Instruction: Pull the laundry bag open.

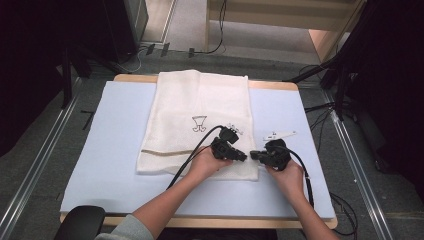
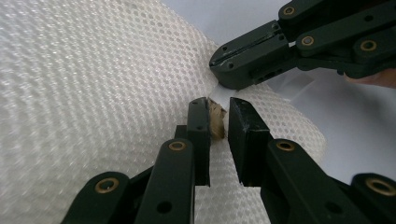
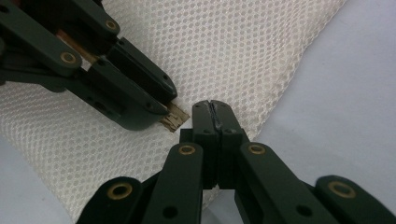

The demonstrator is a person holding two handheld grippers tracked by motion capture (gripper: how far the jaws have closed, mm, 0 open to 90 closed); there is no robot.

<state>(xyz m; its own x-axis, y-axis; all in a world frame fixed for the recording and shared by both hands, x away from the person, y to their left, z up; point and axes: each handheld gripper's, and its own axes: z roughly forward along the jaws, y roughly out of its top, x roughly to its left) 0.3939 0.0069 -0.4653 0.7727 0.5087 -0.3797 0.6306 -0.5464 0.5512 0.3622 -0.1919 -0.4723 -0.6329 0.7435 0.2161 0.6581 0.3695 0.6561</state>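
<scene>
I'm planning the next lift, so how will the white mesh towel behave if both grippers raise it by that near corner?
The white mesh towel will probably drape and sag: it lies limp on the table. Its open weave looks light. It may slip, since the left gripper and right gripper pinch only its edge.

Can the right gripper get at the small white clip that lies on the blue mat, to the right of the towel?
Probably yes. The white clip lies just beyond the right gripper on bare blue mat, nothing between. But its jaws are shut at the towel corner, so it must release first.
</scene>
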